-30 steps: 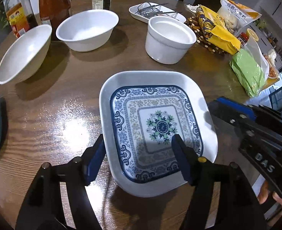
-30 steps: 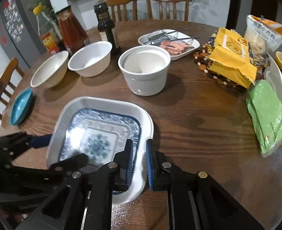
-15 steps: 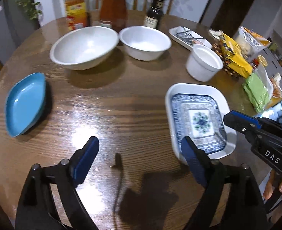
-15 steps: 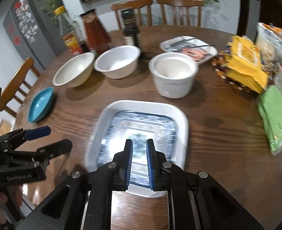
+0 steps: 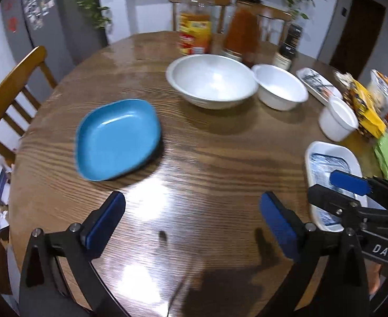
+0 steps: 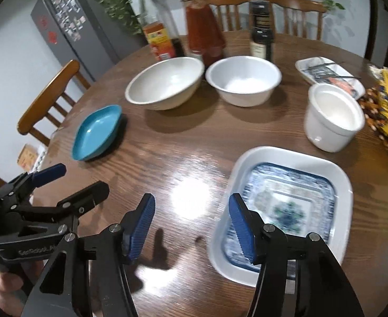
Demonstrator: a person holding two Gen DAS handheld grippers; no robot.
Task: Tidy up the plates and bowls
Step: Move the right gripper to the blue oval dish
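Note:
A blue plate (image 5: 116, 138) (image 6: 97, 133) lies on the left of the round wooden table (image 5: 220, 163). A white square plate with a blue pattern (image 6: 283, 206) (image 5: 331, 169) lies at the front right. Behind stand a wide white bowl (image 5: 212, 80) (image 6: 165, 83), a smaller white bowl (image 5: 279, 87) (image 6: 244, 79) and a white cup (image 5: 337, 119) (image 6: 334, 116). My left gripper (image 5: 192, 219) is open and empty, in front of the blue plate. My right gripper (image 6: 191, 224) is open and empty over the patterned plate's left edge.
Bottles (image 6: 204, 26) stand at the table's back. A small dish with utensils (image 6: 328, 75) and snack bags (image 5: 368, 105) lie at the right. Wooden chairs (image 5: 12, 100) stand around the table.
My right gripper has opened and let go of the patterned plate. My left gripper has swung left, away from that plate and toward the blue plate.

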